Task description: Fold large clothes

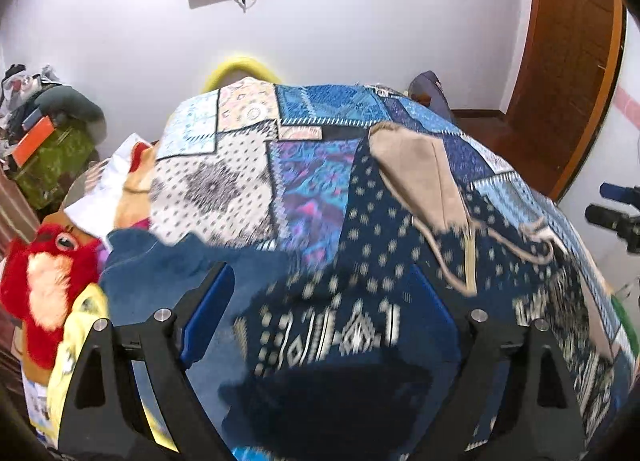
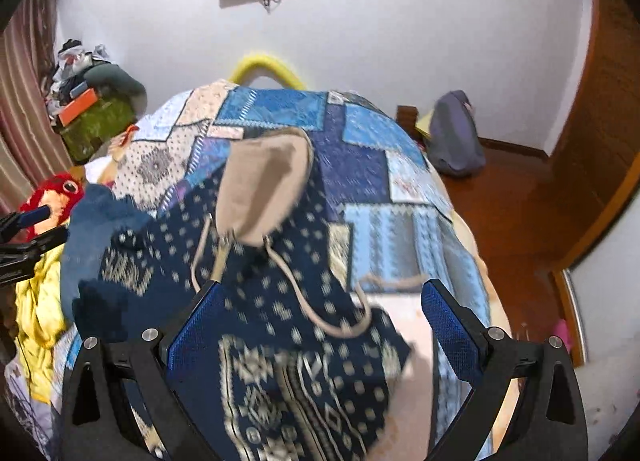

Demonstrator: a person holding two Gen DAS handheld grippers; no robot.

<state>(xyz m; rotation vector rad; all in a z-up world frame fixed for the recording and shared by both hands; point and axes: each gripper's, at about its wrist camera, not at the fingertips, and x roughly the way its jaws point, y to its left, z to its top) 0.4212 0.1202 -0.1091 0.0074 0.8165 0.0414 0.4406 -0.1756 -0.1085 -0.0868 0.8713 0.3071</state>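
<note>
The patchwork bedspread [image 2: 360, 149] fills the centre of both views, covering the bed. At the left edge you have a heap of clutter: a yellow garment [image 2: 38, 313], a red plush toy [image 1: 44, 285] and a green box [image 1: 56, 165]. Your task piece, the navy patterned hoodie [image 2: 280, 301] with beige hood lining [image 2: 264, 185] and drawcords, lies on the bedspread at lower centre. Your left hand-held gripper [image 1: 324, 317] and right hand-held gripper [image 2: 320, 337] both stand wide open above it, gripping nothing.
</note>
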